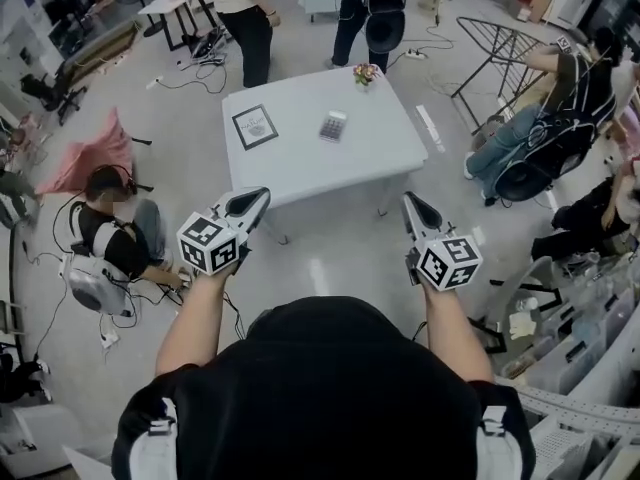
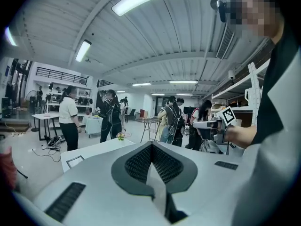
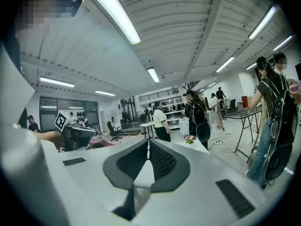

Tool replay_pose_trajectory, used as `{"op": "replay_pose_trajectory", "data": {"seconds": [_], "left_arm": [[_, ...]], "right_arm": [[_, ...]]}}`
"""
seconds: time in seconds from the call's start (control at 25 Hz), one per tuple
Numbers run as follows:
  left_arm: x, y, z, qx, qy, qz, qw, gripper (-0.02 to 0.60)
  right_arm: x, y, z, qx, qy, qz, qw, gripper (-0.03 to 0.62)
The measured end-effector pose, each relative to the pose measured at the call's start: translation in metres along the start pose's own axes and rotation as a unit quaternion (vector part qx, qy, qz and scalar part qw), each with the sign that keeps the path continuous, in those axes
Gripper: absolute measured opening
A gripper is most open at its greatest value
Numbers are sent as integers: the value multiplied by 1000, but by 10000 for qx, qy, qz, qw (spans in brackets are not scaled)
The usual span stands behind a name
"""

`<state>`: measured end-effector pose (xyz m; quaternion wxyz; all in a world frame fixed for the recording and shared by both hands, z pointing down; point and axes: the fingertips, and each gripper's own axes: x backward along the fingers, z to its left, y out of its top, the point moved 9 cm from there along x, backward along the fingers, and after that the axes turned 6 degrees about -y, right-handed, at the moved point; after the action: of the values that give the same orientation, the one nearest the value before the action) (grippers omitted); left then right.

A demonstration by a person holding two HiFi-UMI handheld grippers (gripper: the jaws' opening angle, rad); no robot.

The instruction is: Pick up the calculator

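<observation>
The calculator point(image 1: 333, 125), small and grey with rows of keys, lies flat near the middle of a white table point(image 1: 385, 153) some way ahead of me. Both grippers are held up in the air short of the table's near edge, well apart from it. My left gripper point(image 1: 258, 198) points at the table's near left corner; its dark ribbed jaws point(image 2: 151, 146) meet with nothing between them. My right gripper point(image 1: 411, 201) points at the near right corner, and its jaws point(image 3: 148, 142) are also closed and empty. Neither gripper view shows the calculator.
A framed card point(image 1: 254, 126) lies left of the calculator and a small flower pot point(image 1: 366, 73) stands at the table's far edge. Several people stand beyond the table; one sits on the floor at left point(image 1: 115, 230), others at right by a drying rack point(image 1: 500, 43). Cables lie on the floor.
</observation>
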<state>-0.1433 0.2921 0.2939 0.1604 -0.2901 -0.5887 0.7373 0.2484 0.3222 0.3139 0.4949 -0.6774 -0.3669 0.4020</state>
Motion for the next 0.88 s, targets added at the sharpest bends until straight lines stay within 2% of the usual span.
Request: {"op": "replay_pose_trajectory", "data": {"seconds": [0.48,0.88], "left_arm": [[-4,-2,-22,53,52,142,9999,17],[-2,-9,-9,167,7,204,9997,17]], "right_arm": [[8,7,-6,191,313,-30,9993,149],[-3,8,4,245,382,23,9990,192]]}}
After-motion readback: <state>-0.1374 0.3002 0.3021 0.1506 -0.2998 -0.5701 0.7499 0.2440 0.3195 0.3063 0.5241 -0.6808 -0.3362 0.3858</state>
